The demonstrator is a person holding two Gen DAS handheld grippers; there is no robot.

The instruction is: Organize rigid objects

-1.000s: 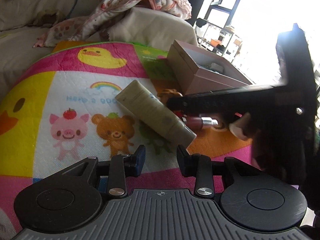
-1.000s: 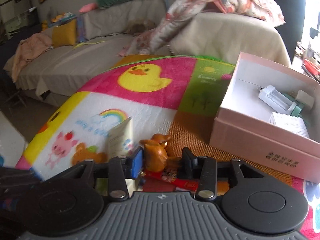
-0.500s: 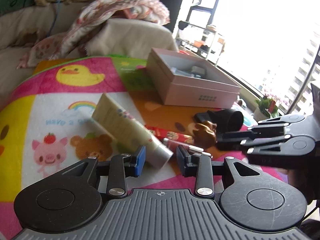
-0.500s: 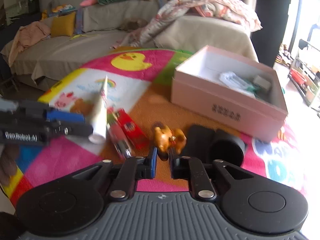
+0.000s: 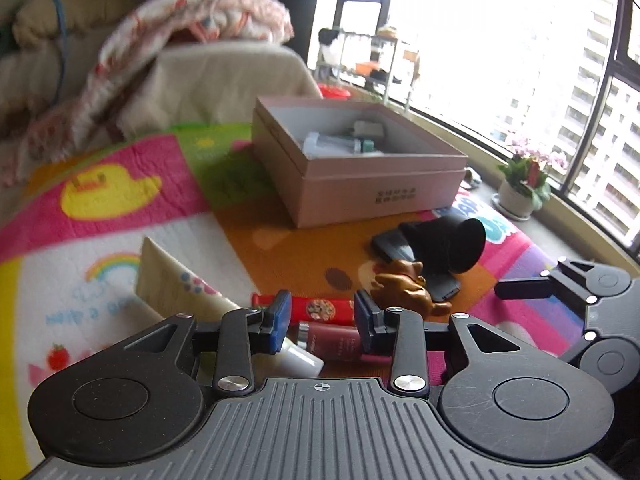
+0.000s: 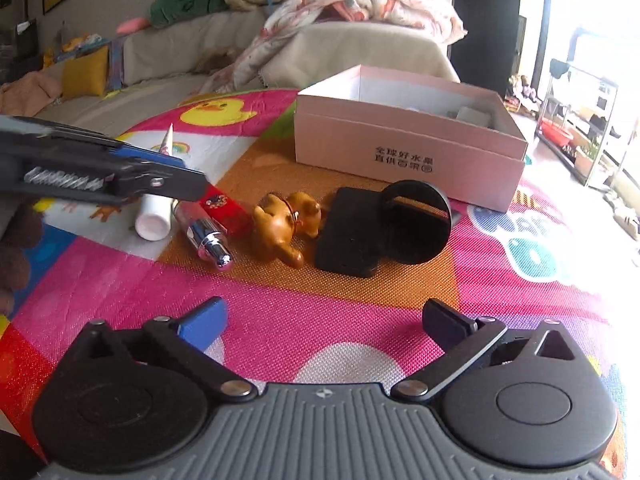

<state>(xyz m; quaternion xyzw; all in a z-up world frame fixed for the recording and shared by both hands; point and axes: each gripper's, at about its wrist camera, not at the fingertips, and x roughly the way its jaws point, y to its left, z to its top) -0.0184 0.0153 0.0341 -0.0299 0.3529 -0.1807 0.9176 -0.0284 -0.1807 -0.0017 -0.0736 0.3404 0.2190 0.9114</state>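
While wide open, right claw [image 6: 322, 320] seemingly holds nothing.

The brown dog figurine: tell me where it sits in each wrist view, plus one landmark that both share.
Left wrist view: the brown dog figurine lies right of centre, just beyond the hand-held gripper's right finger, beside the black holder.
Right wrist view: it lies at centre, left of the black holder.
Shared landmark: the pink box, behind it in both.

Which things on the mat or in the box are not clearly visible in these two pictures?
- Pink cardboard box contents: right wrist view, the front wall hides most.
- Pink lipstick tube: left wrist view, left hand-held gripper covers its ends.
- Cream squeeze tube: right wrist view, the left gripper crosses it.
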